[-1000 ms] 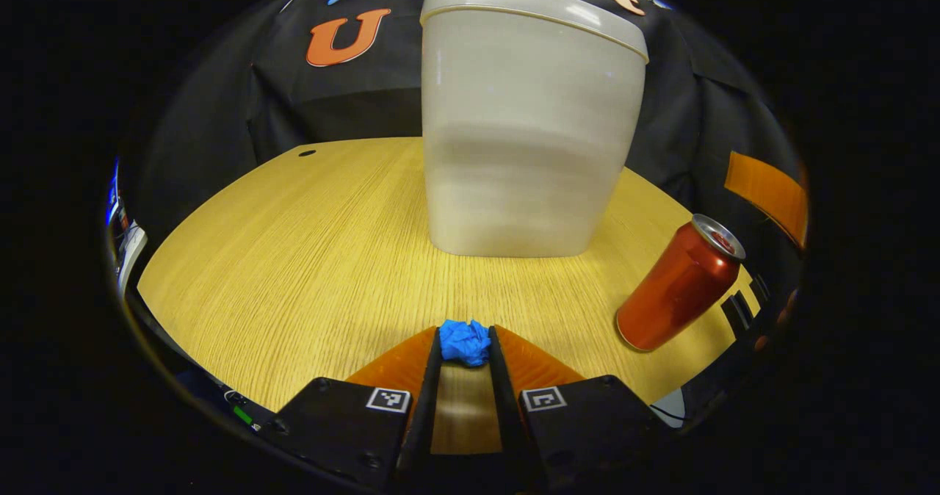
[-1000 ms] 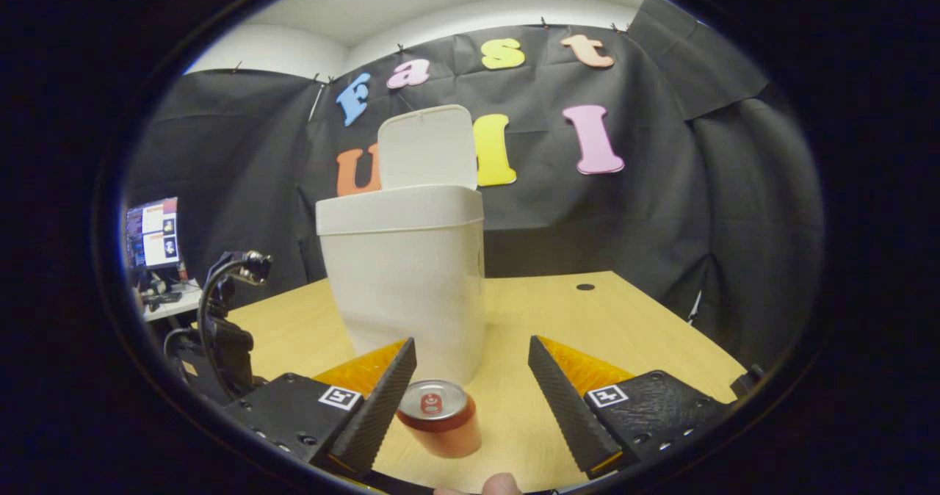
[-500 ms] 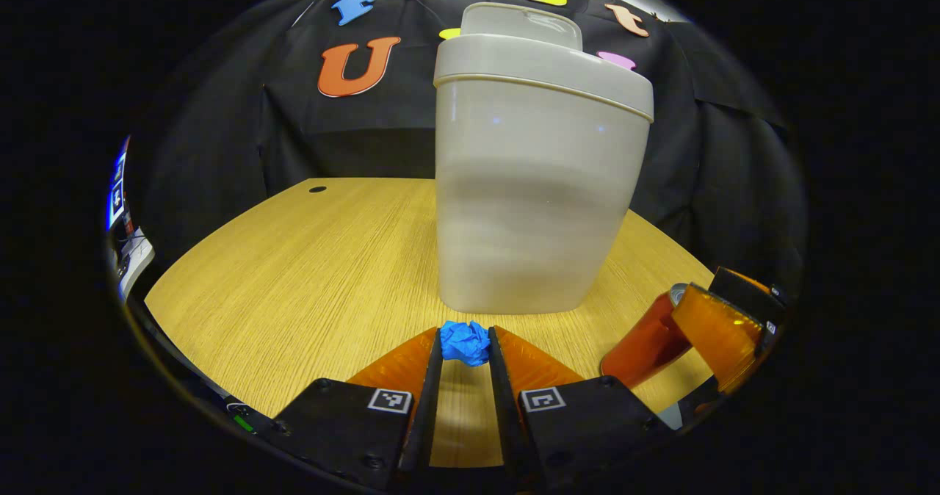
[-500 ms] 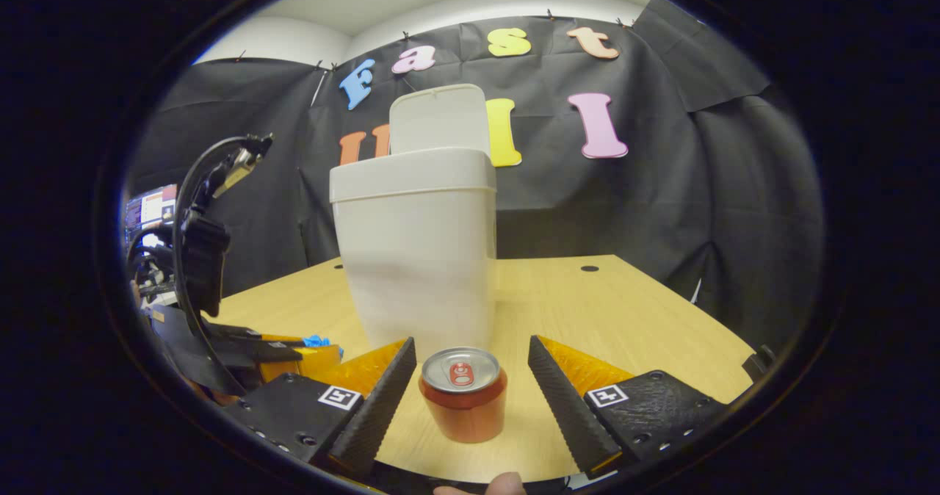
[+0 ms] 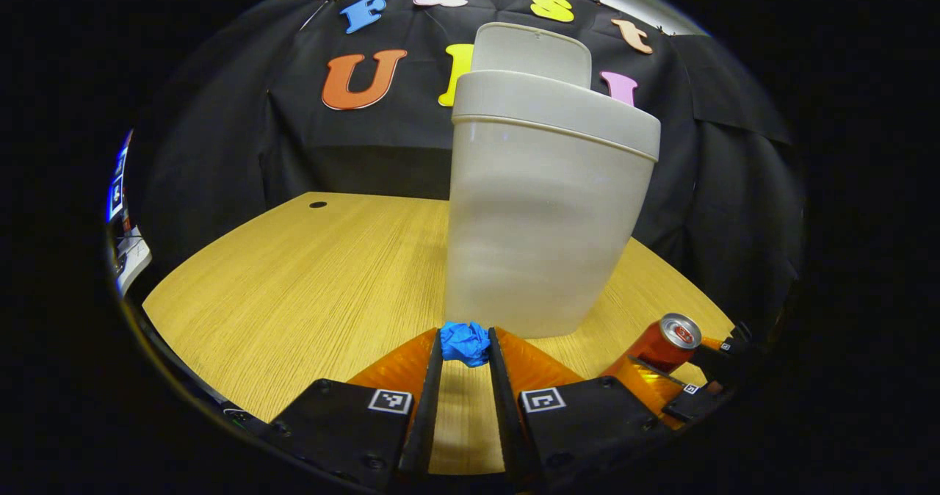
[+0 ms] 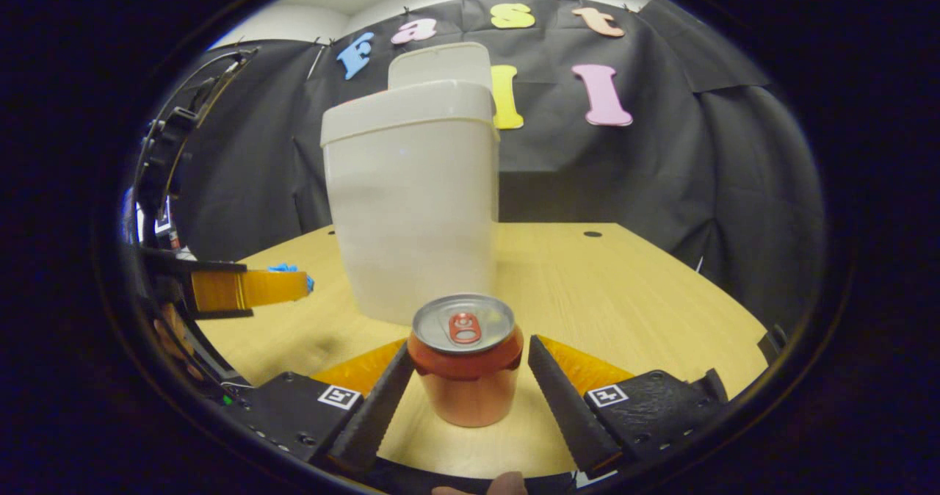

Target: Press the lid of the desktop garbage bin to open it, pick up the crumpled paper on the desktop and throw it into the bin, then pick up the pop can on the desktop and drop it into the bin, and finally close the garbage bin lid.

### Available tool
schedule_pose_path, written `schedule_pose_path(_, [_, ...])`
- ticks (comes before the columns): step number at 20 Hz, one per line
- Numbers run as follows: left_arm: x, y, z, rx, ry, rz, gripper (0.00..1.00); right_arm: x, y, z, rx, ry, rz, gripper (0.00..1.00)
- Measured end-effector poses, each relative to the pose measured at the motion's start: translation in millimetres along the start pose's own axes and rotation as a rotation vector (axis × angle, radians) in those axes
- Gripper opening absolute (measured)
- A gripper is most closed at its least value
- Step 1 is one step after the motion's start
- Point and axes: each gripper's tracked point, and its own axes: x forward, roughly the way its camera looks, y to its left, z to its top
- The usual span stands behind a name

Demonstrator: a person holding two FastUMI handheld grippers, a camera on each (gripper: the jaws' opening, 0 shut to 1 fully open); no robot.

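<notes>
The left gripper (image 5: 465,348) pinches the blue paper (image 5: 465,342) just before the bin (image 5: 543,208), whose lid (image 5: 532,54) stands open. The right gripper (image 6: 466,366) gapes wide around the upright can (image 6: 466,359), fingers not pressing it, near the surface's (image 5: 308,275) front edge.

Left gripper (image 5: 464,348) clamped; right gripper (image 6: 466,377) spread.

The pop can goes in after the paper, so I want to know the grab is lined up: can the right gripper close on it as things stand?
Probably yes. The pop can stands upright between the right gripper's open jaws, with nothing between them; the bin stands behind it.
</notes>
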Motion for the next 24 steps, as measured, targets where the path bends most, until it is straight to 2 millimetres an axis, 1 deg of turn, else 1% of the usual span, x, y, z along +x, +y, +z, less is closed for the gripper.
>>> schedule_pose_path(3, [-1.1,4.7,9.2,-0.002,-0.026,0.002,0.4,6.1,1.0,-19.5,0.025,0.058,0.007,0.96])
schedule_pose_path(5, [-1.8,9.0,16.6,-0.006,-0.043,0.006,0.4,9.8,0.5,-27.4,0.028,0.087,0.006,0.96])
schedule_pose_path(8, [-3.5,12.8,27.6,-0.005,-0.074,0.013,0.4,11.9,-3.2,-29.7,0.02,0.092,-0.01,0.93])
schedule_pose_path(11, [-6.8,16.4,46.0,-0.003,-0.116,0.013,0.4,13.9,-3.2,-33.0,0.026,0.109,-0.004,0.92])
schedule_pose_path(12, [-7.6,18.9,52.4,-0.006,-0.131,0.014,0.4,14.5,-3.4,-32.3,0.025,0.107,-0.006,0.89])
schedule_pose_path(13, [-8.7,21.8,58.2,-0.009,-0.148,0.017,0.4,14.5,-3.7,-31.5,0.019,0.109,-0.005,0.84])
schedule_pose_path(15, [-14.3,28.1,69.5,-0.013,-0.181,0.022,0.4,14.5,-2.8,-28.9,0.005,0.11,0.015,0.82])
schedule_pose_path(17, [-19.3,34.4,81.3,-0.015,-0.211,0.021,0.4,13.4,-3.2,-16.5,-0.024,0.085,0.034,0.81])
schedule_pose_path(18, [-21.8,38.0,90.8,-0.012,-0.228,0.027,0.4,12.2,-7.0,-7.9,-0.031,0.061,0.035,0.8])
schedule_pose_path(20, [-25.2,38.6,112.4,-0.01,-0.268,0.031,0.4,11.2,-14.2,5.4,-0.031,0.03,0.029,0.8])
schedule_pose_path(22, [-30.5,40.5,134.4,-0.017,-0.314,0.029,0.4,10.9,-22.8,14.3,-0.03,0.014,0.016,0.8])
schedule_pose_path(24, [-35.6,36.0,156.5,-0.007,-0.353,0.017,0.4,9.8,-32.1,19.3,-0.027,0.008,0.004,0.8])
